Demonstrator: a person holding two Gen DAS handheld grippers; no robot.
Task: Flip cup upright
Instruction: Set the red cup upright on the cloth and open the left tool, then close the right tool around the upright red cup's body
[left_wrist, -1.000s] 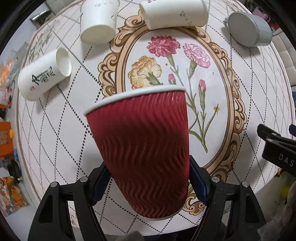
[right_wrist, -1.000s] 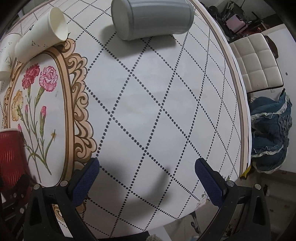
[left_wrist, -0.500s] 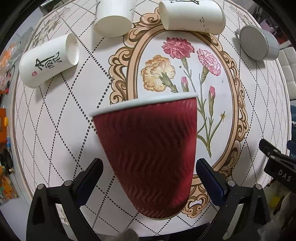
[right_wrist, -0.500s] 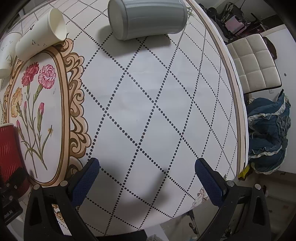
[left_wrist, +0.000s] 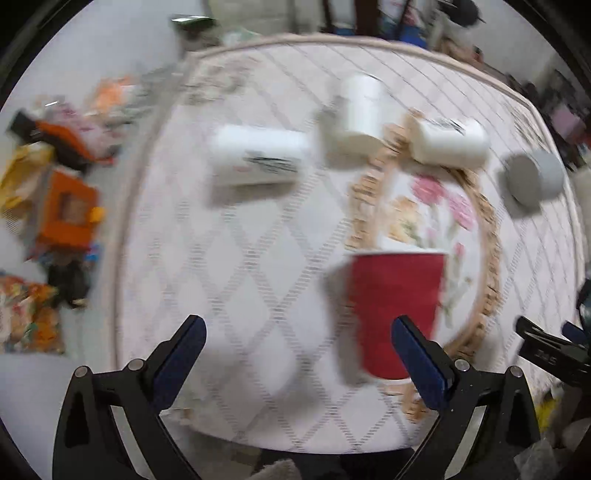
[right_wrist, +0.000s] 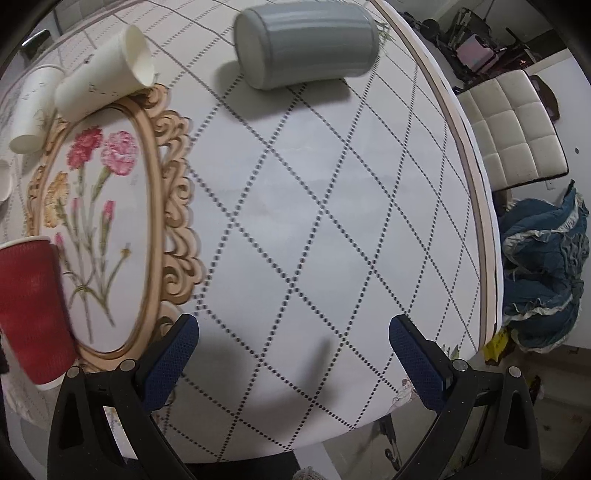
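The ribbed red paper cup (left_wrist: 397, 314) stands upright, rim up, on the round patterned table (right_wrist: 332, 221), free of the left claw (left_wrist: 295, 339), just behind its right finger. Both claws, the right claw (right_wrist: 293, 345) included, are spread apart and empty. Several white paper cups (left_wrist: 258, 160) lie on their sides farther ahead; judged, those remain.

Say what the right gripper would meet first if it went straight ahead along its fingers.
Probably bare tablecloth: the open right gripper points at empty cloth. The grey cup lies on its side farther along; depth is unclear.

The left gripper (left_wrist: 295, 347) has released the red cup (left_wrist: 395, 310), now standing upright.
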